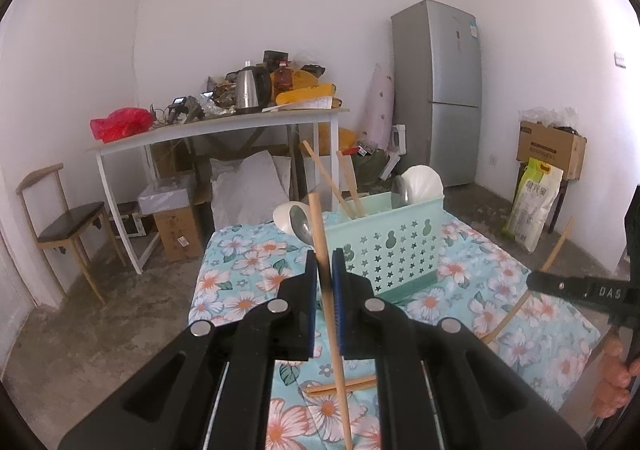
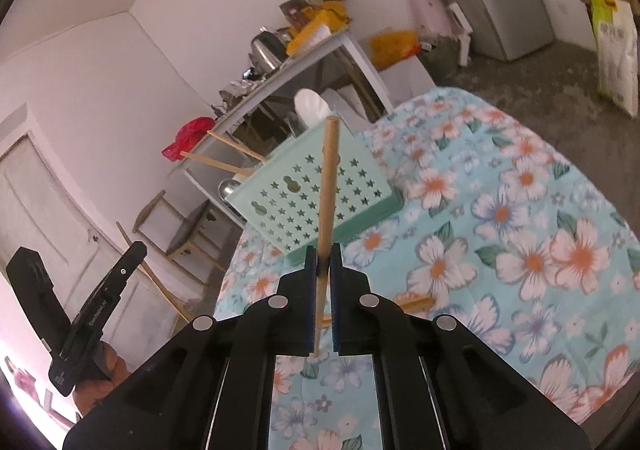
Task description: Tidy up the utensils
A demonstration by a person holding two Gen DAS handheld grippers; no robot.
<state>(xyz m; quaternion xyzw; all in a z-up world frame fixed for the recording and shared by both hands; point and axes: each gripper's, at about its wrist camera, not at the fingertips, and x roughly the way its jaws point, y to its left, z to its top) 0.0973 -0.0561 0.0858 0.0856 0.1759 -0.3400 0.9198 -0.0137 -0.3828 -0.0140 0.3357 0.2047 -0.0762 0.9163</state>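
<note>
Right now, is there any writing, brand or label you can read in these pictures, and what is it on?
"DAS": on the right gripper, seen from the left wrist.
"GenRobot AI", roughly; small and tilted: on the left gripper, seen from the right wrist.
Too small or blurred: print on the cardboard box, rice bag, fridge sticker.

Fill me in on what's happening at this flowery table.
A person is sorting utensils with a handheld gripper in each hand. The left gripper is shut on a wooden chopstick, and the right gripper is shut on another chopstick; both are held above the floral cloth. The mint basket already holds two chopsticks and some spoons. One more chopstick lies loose on the cloth.
</note>
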